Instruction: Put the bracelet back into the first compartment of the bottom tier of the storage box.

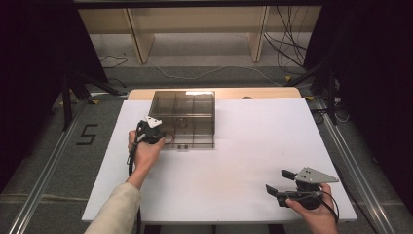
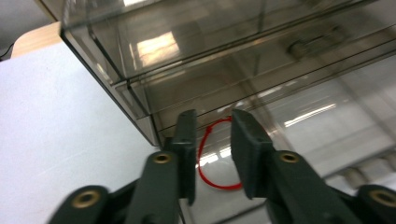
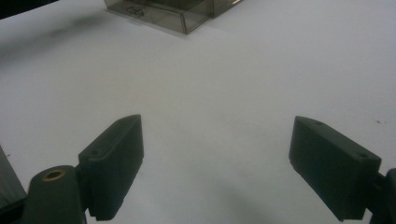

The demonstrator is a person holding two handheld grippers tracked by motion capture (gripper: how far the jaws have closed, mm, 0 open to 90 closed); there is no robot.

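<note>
A smoky see-through box (image 1: 185,112) with several compartments stands at the back left of the white table (image 1: 243,146). My left gripper (image 1: 164,138) is at the box's front left corner, jaws a little apart. In the left gripper view the two black jaws of my left gripper (image 2: 214,119) point at the box wall (image 2: 224,60), and a thin red loop, seemingly a rubber band (image 2: 204,156), lies between and just beyond them, free of the pads. My right gripper (image 1: 278,180) rests near the table's front right, jaws wide; its view has bare table between the jaws of my right gripper (image 3: 217,135) and the box (image 3: 163,11) far off.
A wooden shelf frame (image 1: 195,29) stands behind the table, with cables (image 1: 287,48) on the floor. Black stand legs (image 1: 73,83) flank the table at the back left and right. A "5" (image 1: 86,134) is taped on the floor at the left.
</note>
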